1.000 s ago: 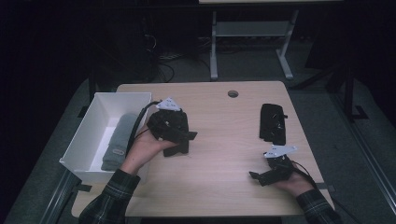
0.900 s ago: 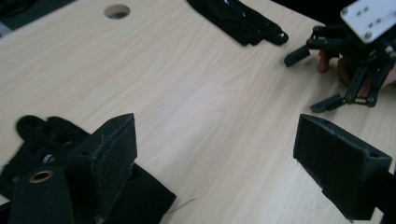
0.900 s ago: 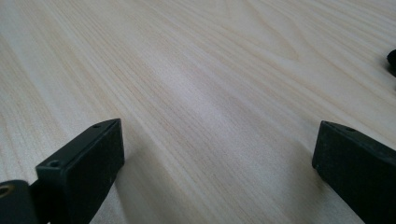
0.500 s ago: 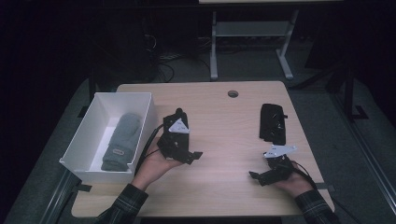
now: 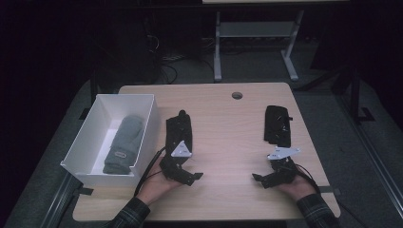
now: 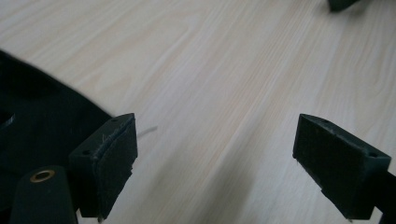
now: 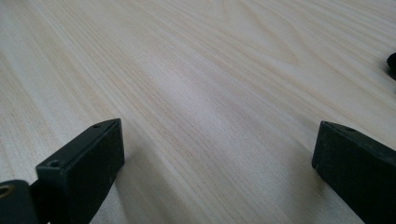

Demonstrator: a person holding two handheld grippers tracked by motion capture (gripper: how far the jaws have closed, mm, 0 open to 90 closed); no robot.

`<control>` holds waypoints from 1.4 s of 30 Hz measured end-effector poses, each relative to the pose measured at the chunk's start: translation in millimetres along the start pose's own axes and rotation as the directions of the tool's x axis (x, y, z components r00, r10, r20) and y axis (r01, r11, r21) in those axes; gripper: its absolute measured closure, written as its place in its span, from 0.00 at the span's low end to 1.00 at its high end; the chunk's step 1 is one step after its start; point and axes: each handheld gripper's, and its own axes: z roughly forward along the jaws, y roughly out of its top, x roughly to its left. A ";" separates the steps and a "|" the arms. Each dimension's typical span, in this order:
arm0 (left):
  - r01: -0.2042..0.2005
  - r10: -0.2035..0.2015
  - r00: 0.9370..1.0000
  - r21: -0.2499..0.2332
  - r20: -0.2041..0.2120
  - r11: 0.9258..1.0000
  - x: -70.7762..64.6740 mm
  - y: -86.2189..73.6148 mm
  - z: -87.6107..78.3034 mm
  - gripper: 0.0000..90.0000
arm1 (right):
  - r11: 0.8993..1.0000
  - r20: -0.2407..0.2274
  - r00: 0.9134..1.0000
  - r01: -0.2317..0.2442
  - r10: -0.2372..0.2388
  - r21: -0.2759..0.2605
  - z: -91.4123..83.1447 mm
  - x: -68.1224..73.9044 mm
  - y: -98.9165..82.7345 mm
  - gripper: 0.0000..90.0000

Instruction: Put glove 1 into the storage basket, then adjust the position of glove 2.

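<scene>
Matt pale wood table [image 5: 223, 123], grey knitted cloth mitten [image 5: 122, 142], smooth white box [image 5: 90, 137]

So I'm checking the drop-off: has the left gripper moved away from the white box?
Yes. The left gripper has drawn back from over the white box, toward the table's middle and near edge.

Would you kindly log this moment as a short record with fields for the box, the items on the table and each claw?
box: white box at the table's left edge
in box: grey mitten, lying flat
table: light wood table
black items: one black glove beside the box, another black glove at the right
left claw: open, low over the table, near the first glove
right claw: open, low over bare wood
</scene>
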 end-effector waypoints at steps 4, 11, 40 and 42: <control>0.017 -0.017 1.000 0.002 -0.006 1.000 0.3 -14.4 1.8 0.15 | 1.000 -0.003 1.000 0.002 -0.002 0.000 0.1 -0.2 0.0 0.02; -0.003 0.004 0.999 0.040 -0.035 0.999 0.3 -24.6 9.0 0.14 | 1.000 -0.012 1.000 0.009 -0.009 0.016 -0.6 0.5 1.9 0.05; -0.015 0.014 1.000 -0.044 -0.026 0.999 2.0 -33.1 10.3 0.14 | 0.997 0.169 0.982 -0.074 0.079 -0.031 -24.4 -74.5 26.4 1.00; -0.018 0.017 1.000 -0.037 -0.026 0.999 2.2 -32.9 9.9 0.14 | 0.997 0.183 0.980 -0.080 0.083 -0.023 -22.3 -80.2 25.7 1.00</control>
